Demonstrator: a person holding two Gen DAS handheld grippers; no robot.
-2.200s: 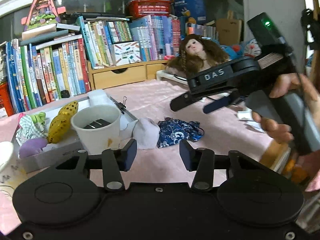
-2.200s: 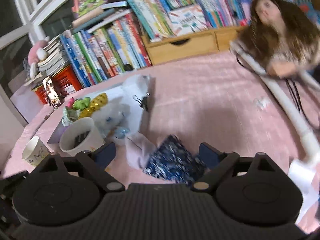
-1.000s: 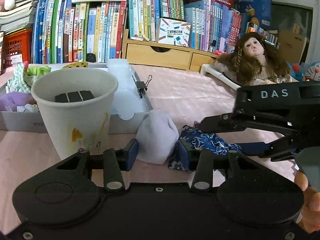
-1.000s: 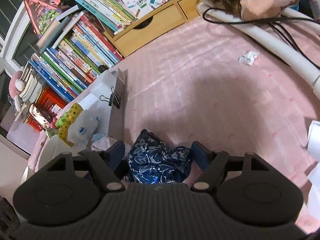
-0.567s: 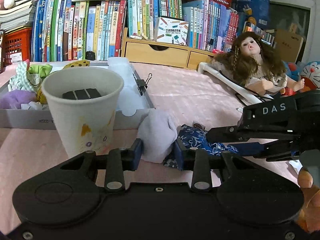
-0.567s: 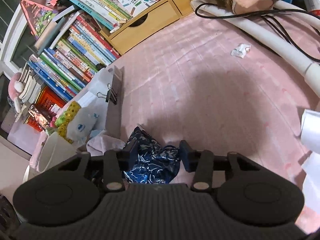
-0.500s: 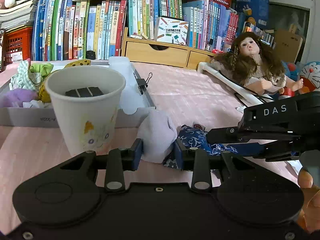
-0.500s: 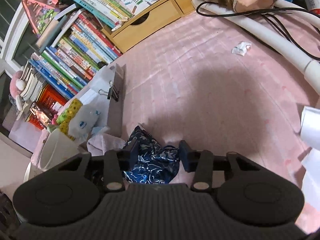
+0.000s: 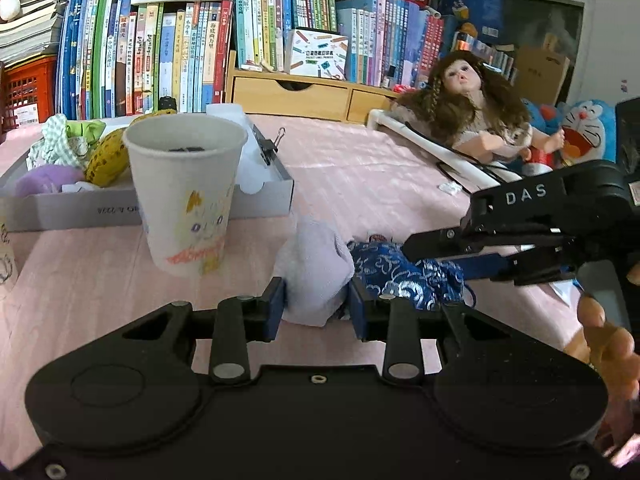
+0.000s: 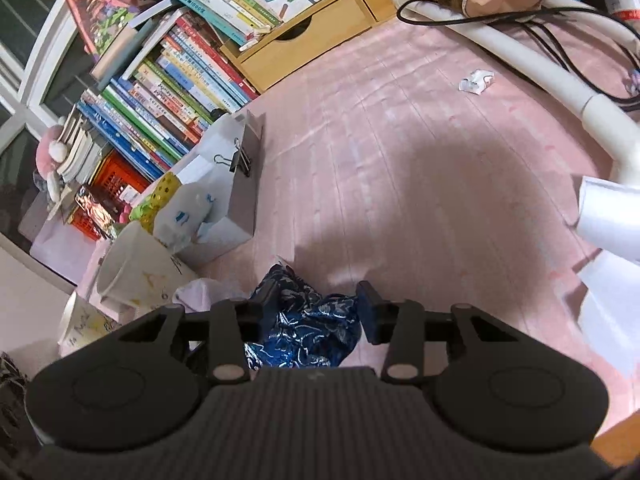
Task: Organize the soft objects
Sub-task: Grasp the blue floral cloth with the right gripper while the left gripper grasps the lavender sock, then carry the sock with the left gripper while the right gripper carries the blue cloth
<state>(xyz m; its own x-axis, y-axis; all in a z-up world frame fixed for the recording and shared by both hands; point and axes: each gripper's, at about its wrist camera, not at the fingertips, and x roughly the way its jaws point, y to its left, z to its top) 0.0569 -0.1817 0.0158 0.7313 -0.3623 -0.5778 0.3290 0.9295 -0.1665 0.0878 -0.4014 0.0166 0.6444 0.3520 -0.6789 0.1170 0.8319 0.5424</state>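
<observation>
Left gripper point(image 9: 316, 304) jaws have narrowed onto the lavender pouch point(image 9: 314, 268); right gripper point(image 10: 310, 312) jaws have closed around the blue pouch point(image 10: 304, 328); both ready for lifting.

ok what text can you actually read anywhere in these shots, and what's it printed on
"DAS": white letters on the right gripper body, seen from the left wrist view.
Upside-down print on the grey box front wall: it looks like a code with digits, too uncertain to quote.
Book spines and the pencil-pattern box on the drawer unit: Chinese titles, too small to read.
Paper cup: drawings only, no words.
</observation>
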